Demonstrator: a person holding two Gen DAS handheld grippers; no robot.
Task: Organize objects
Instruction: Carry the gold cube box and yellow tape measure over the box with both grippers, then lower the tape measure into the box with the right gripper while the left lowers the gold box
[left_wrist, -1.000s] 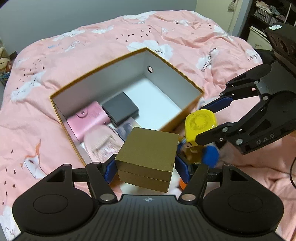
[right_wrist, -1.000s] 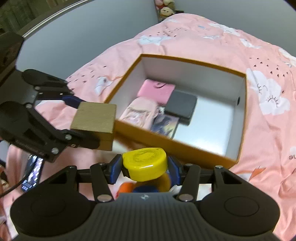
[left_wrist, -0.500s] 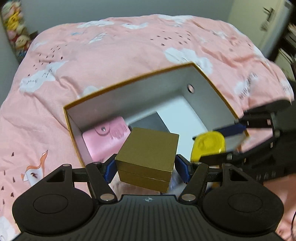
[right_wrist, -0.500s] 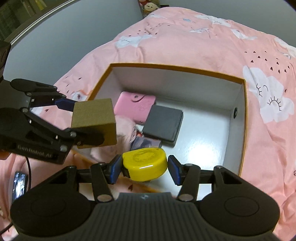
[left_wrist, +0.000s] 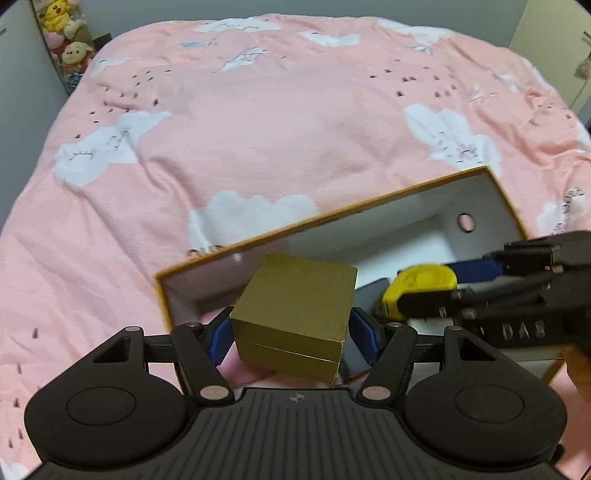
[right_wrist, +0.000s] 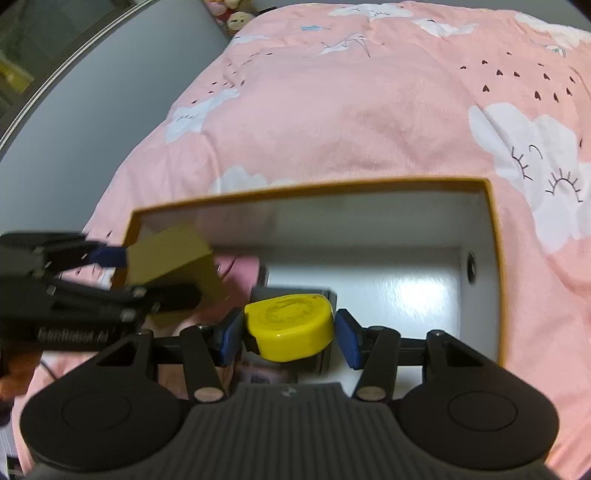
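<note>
Over an open cardboard box (right_wrist: 493, 266) on a bed, left tongs (left_wrist: 291, 328) grip a gold box (left_wrist: 295, 314) and right tongs (right_wrist: 290, 332) a yellow tape measure (right_wrist: 291, 325); crowding could knock either loose.

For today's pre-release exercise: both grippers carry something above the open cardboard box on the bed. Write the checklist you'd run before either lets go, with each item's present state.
1. Left gripper grips the gold gift box: ok.
2. Right gripper grips the yellow tape measure: ok.
3. Both loads are above the cardboard box opening: ok.
4. Bare white floor for the tape measure, right of the dark grey case: ok.
5. Free spot under the gold gift box: cannot tell, hidden.
6. Grippers apart from each other: ok.
</note>
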